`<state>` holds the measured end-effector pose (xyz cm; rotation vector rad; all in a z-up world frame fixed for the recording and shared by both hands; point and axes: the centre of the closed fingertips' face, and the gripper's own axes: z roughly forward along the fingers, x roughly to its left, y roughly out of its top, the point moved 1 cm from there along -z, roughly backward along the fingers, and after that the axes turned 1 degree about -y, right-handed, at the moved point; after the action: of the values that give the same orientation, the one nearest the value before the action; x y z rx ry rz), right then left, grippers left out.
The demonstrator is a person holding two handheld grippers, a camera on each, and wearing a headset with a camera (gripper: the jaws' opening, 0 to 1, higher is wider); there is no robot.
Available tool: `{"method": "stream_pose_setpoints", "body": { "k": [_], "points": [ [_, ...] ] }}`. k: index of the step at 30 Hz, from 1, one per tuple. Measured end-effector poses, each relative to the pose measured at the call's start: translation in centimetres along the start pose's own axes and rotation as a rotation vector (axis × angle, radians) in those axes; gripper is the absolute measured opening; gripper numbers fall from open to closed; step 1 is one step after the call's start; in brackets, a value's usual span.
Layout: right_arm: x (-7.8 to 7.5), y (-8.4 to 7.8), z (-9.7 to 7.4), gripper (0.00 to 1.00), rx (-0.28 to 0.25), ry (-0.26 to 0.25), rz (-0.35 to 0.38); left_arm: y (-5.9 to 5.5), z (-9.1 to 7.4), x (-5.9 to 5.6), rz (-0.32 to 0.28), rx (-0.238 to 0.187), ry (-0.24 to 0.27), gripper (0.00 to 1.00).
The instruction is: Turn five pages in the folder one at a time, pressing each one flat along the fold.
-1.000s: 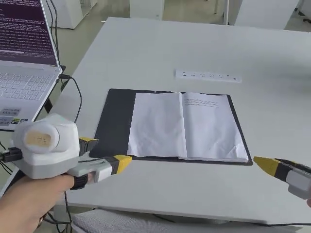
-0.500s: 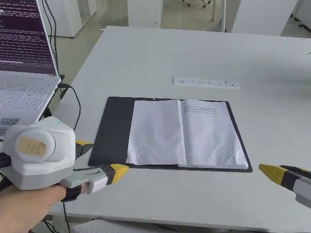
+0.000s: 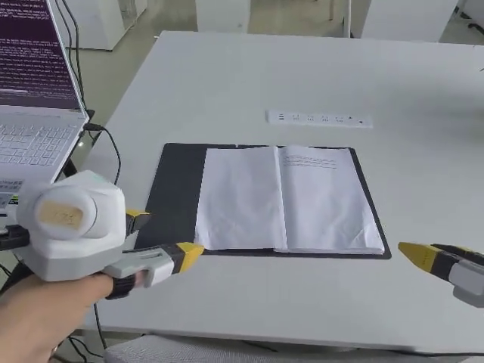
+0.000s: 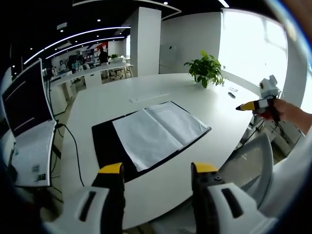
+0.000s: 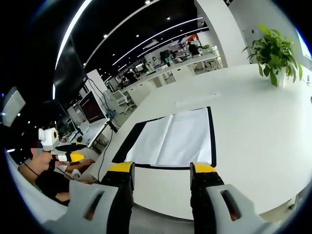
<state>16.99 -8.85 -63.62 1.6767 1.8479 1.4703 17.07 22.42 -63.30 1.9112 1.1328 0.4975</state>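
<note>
Black folder (image 3: 178, 193) lying open, right page (image 3: 329, 204) print unreadable, left gripper (image 4: 158, 168) and right gripper (image 5: 162, 167) jaws released

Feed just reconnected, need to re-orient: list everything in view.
Open black folder with white paper pages: one, black and white, flat mid-table.
White table: one, white, under the folder.
White power strip: one, white, beyond the folder.
Silver laptop: one, purple-lit screen, left of the table.
Black cable: one, black, beside the laptop.
Green potted plant: one, green, beyond the table.
Left gripper: one, yellow-tipped, open, near folder's left corner.
Right gripper: one, yellow-tipped, open, near folder's right corner.
</note>
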Motion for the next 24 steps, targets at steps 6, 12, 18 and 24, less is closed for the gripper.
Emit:
{"method": "stream_pose_setpoints", "body": {
  "k": [6,12,18,24],
  "points": [
    [-0.4,0.1,0.6,0.44,-0.009,-0.001,0.014,0.1,2.3,-1.0,0.006,0.002,-0.017,0.53],
    [-1.1,-0.1,1.6,0.43,-0.011,0.002,0.040,1.2,5.5,-2.8,-0.028,-0.040,-0.054,0.53],
    [-2.1,-1.1,2.9,0.43,0.009,0.004,0.064,1.4,10.5,-4.8,0.020,-0.038,-0.077,0.50],
    [-3.6,-2.5,4.5,0.42,0.040,-0.005,0.112,0.9,15.8,-7.3,0.055,0.011,-0.112,0.50]
  ]
}}
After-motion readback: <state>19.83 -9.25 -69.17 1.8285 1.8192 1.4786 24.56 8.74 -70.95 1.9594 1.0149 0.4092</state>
